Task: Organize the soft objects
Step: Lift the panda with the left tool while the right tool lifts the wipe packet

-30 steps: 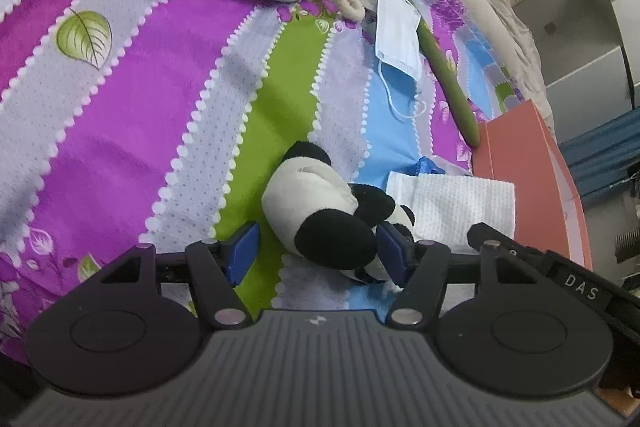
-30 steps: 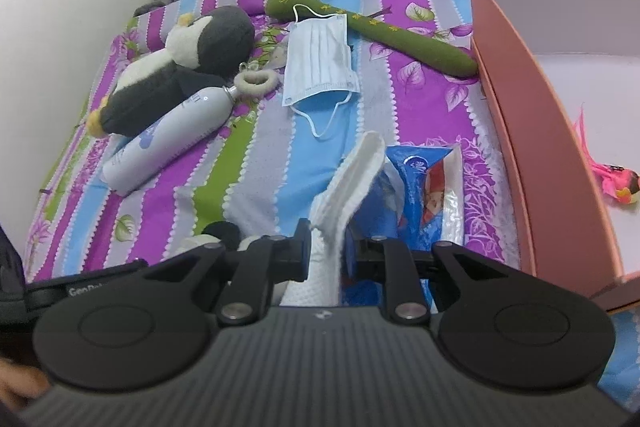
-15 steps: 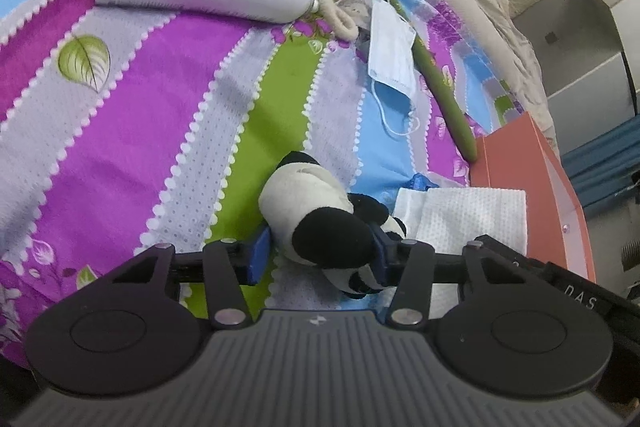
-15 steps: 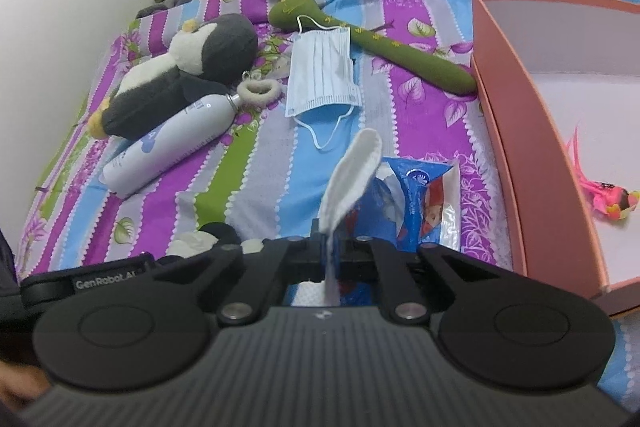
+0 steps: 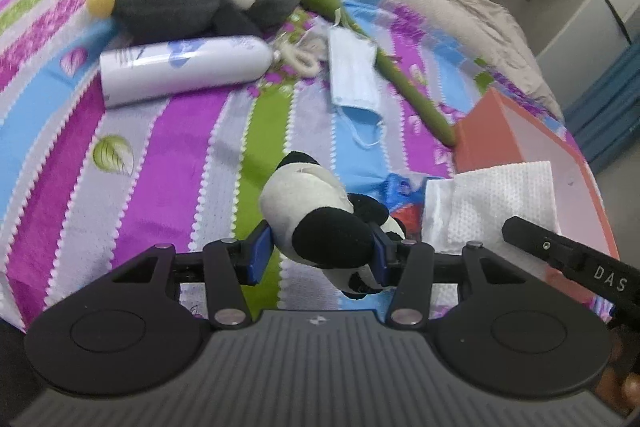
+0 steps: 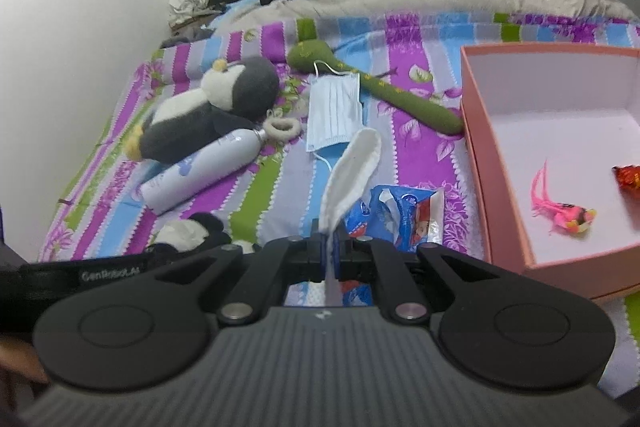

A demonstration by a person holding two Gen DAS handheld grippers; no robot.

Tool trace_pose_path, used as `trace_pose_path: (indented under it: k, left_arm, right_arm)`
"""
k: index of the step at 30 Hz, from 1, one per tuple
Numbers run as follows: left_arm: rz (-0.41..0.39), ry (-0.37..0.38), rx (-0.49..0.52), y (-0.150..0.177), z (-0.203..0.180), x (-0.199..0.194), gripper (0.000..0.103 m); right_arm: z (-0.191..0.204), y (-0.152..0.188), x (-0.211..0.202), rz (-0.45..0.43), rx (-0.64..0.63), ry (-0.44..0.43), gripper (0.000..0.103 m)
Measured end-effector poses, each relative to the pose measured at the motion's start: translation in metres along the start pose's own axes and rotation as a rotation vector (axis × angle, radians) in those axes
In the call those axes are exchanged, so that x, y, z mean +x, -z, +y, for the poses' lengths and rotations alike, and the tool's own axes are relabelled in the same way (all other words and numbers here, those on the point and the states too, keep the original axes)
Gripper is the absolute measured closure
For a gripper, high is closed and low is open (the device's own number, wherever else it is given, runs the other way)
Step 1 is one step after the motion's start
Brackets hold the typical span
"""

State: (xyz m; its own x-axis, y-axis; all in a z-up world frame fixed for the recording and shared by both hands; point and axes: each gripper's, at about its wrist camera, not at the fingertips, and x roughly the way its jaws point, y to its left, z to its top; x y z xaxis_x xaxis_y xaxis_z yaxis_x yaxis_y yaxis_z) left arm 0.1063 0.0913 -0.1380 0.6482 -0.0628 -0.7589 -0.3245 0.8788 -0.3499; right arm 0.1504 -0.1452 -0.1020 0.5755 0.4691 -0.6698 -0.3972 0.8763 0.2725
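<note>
My left gripper (image 5: pixel 320 251) is shut on a small black-and-white panda plush (image 5: pixel 316 211) and holds it above the striped bedspread. My right gripper (image 6: pixel 330 253) is shut on a white cloth (image 6: pixel 352 171), which stands up from the jaws; the cloth also shows in the left wrist view (image 5: pixel 492 203). The panda shows at the lower left of the right wrist view (image 6: pixel 188 231). A pink box (image 6: pixel 480 155) stands at the right with a pink toy (image 6: pixel 560 215) inside.
On the bedspread lie a grey penguin plush (image 6: pixel 208 111), a white bottle (image 6: pixel 200 171), a face mask (image 6: pixel 334 111), a green plush snake (image 6: pixel 400 95) and a blue wipes pack (image 6: pixel 396 219). Grey blanket and dark clothes lie at the far end.
My left gripper closed on the panda and lifted it. My right gripper pinched the white cloth and raised it. Both views now show more of the bed.
</note>
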Motion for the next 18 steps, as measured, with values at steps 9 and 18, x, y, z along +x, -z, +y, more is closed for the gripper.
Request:
trace_pose_path:
  k: [9,18]
  left_arm:
    - [-0.076,0.040,0.102,0.007,-0.035,-0.048,0.048]
    - [-0.078,0.086,0.167,0.018,-0.063,-0.071,0.048]
  right_arm:
    - [0.008,0.003,-0.053,-0.076,-0.021,0.007,0.096]
    - [-0.003,0.012,-0.085,-0.111,-0.008,0.059,0.096]
